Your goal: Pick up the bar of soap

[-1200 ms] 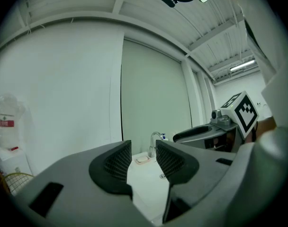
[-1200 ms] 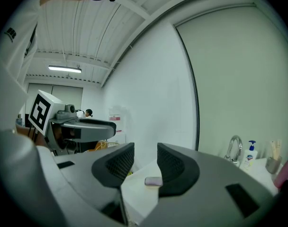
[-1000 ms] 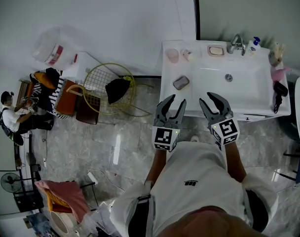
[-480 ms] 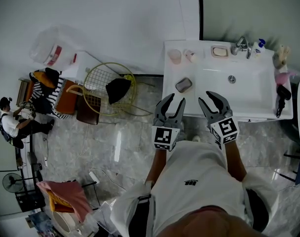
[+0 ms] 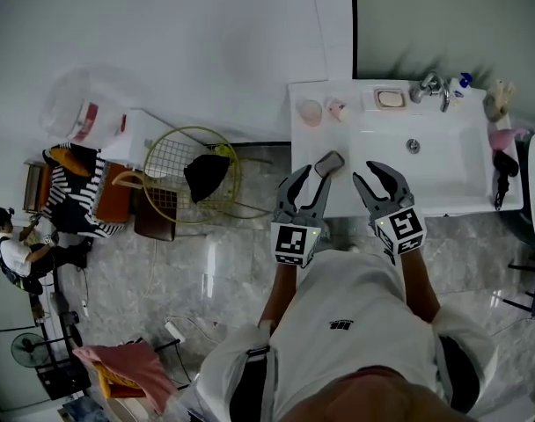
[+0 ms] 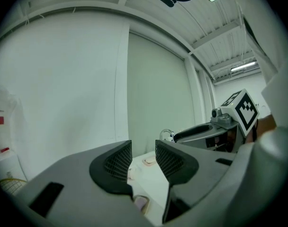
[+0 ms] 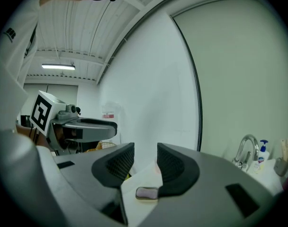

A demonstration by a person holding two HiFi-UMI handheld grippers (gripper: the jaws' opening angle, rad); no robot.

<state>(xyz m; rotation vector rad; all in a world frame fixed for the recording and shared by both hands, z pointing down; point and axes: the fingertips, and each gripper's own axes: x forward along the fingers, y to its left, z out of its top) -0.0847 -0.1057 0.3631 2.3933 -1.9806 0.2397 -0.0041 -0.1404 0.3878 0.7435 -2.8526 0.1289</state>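
Two empty tools, jaws apart, hover at the worktop [image 5: 307, 143] edge, the left hand-held gripper [image 5: 312, 179] near the bar of soap [image 5: 329, 163] lying there, the right hand-held gripper [image 5: 371, 174] beside it; the soap is probably stiff but slippery, so pinch its long sides.

The white washbasin top [image 5: 304, 148] carries a grey bar of soap [image 5: 329, 163] on its left ledge, near the front edge. Along the back edge stand a pink cup [image 5: 310, 111], a soap dish [image 5: 390, 98], the faucet [image 5: 428, 86] and a small bottle [image 5: 462, 82].
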